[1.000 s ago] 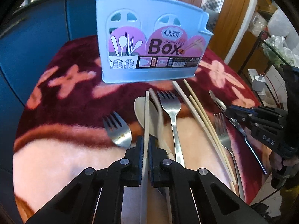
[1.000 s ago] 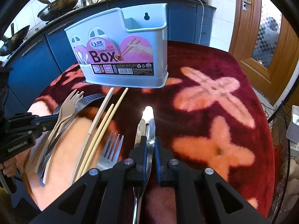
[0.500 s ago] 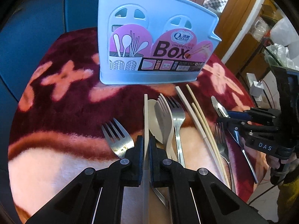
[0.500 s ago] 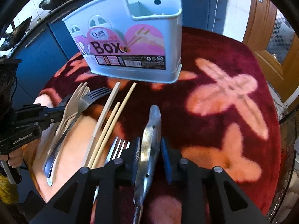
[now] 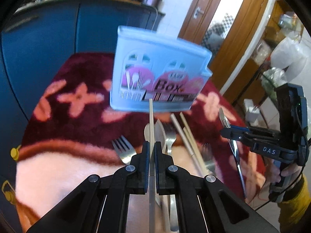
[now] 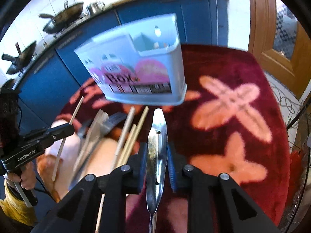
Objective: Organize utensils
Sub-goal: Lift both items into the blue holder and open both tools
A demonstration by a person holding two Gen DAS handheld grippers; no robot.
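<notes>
The left gripper (image 5: 152, 151) holds a single pale chopstick (image 5: 150, 120) clamped between its nearly shut jaws; the stick runs forward along the fingers, its tip pointing at the lower front of the utensil box (image 5: 155, 77). The right gripper (image 6: 156, 155) carries a metal knife (image 6: 157, 134) by the handle, the rounded handle end projecting ahead toward the box base; its jaws are closing slightly, with the knife lodged between the pads. The pale blue utensil box stands upright on the red floral cloth (image 6: 233, 73), at the far side of the table, labelled "Box" on the front. On the cloth between the box and the grippers lie the remaining utensils: loose chopsticks (image 5: 186, 134) side by side, a steel fork (image 5: 124, 149) to the left, and a stack that appears to comprise a spoon and forks (image 5: 165, 134), though motion blur prevents a firm count. Blue cabinets (image 5: 48, 35) stand behind the table, woks (image 6: 64, 19) rest on the counter, and a wooden door (image 5: 223, 19) is at right.
</notes>
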